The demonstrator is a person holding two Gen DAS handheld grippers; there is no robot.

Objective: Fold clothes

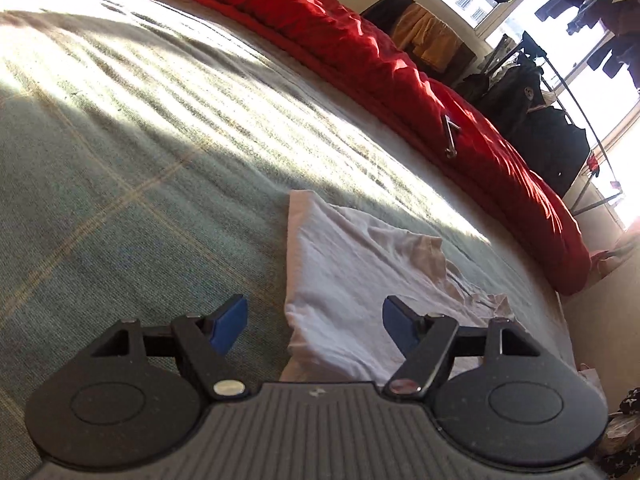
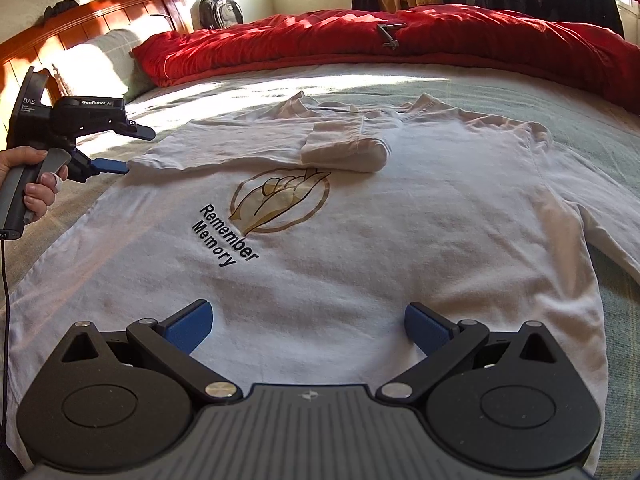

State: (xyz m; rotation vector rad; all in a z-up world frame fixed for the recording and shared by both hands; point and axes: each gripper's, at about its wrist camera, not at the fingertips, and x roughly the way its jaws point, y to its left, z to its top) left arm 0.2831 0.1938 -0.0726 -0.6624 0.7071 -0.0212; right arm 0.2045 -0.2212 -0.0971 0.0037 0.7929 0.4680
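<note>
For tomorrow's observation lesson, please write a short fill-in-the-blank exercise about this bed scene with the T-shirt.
1. The T-shirt on the bed is ____ in colour.
2. The words printed on it read "Remember ____".
3. The quilt bunched along the far side is ____.
4. The left gripper is beside the shirt's folded ____.

Missing words: white; Memory; red; sleeve

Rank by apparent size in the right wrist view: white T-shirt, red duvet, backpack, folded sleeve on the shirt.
1. white T-shirt, fills most of the frame, but it is also nearest the camera
2. red duvet, a long band across the far side of the bed
3. folded sleeve and backpack: look alike, not ranked
</note>
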